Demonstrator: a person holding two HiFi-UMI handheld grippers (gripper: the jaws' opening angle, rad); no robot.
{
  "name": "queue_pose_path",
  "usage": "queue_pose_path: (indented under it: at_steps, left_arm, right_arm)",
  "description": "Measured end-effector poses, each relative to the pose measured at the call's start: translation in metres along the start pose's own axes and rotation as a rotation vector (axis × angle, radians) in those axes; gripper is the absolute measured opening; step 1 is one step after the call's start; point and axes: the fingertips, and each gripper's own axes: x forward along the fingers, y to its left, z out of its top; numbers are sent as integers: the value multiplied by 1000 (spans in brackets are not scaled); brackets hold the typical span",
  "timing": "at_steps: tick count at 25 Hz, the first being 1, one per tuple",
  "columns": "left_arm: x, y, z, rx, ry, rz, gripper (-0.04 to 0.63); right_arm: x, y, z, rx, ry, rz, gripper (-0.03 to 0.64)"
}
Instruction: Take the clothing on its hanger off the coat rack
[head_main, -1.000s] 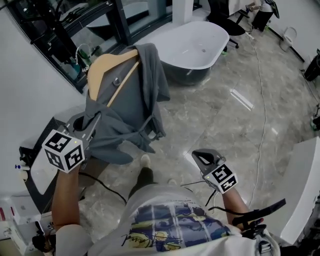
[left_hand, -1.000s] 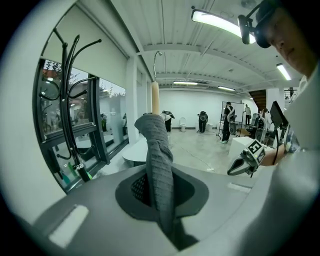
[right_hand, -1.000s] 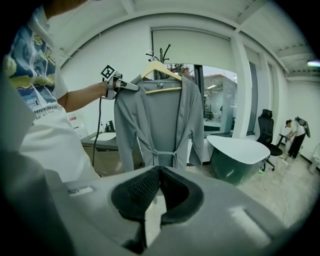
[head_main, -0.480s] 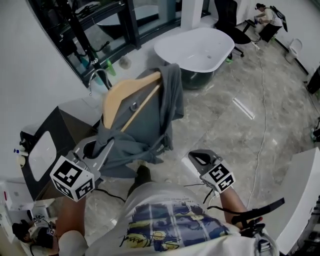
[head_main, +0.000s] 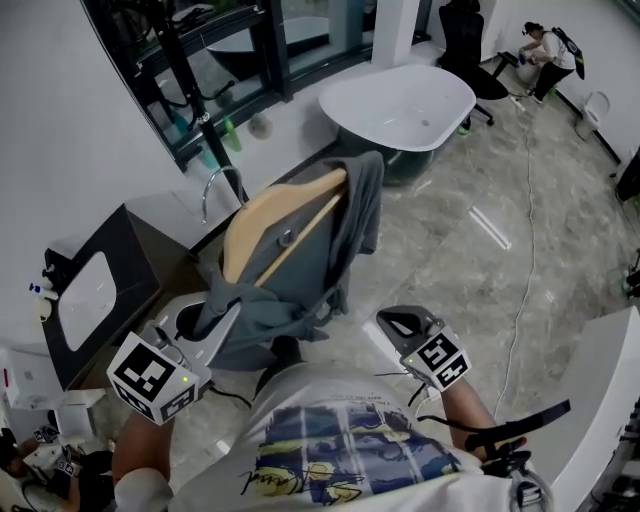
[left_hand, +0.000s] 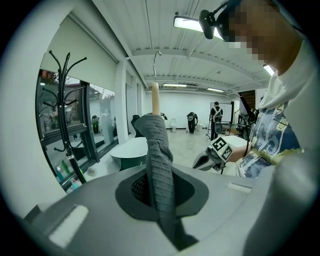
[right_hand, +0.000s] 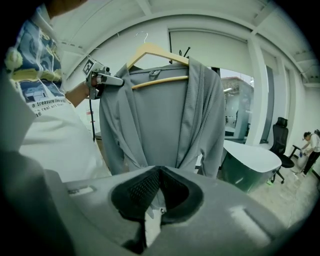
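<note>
Shifted rightward since the prior frame, one grey garment (head_main: 305, 298) on one wooden hanger (head_main: 262, 215) sits clamped in the left gripper (head_main: 222, 318); the right gripper (head_main: 393, 322) is closed, empty.

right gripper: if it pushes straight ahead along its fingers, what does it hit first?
Most likely the grey garment hanging on the wooden hanger, dead ahead of the right gripper. Nothing shows between them, though the gap is hard to judge.
</note>
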Motion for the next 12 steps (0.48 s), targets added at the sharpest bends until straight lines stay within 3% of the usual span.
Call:
queue_pose_path:
  at_steps: [12]
  left_arm:
    - [-2,0,1,6,4,-30,12]
  right_arm:
    - [7,-1,14,-12,-8,-1,2]
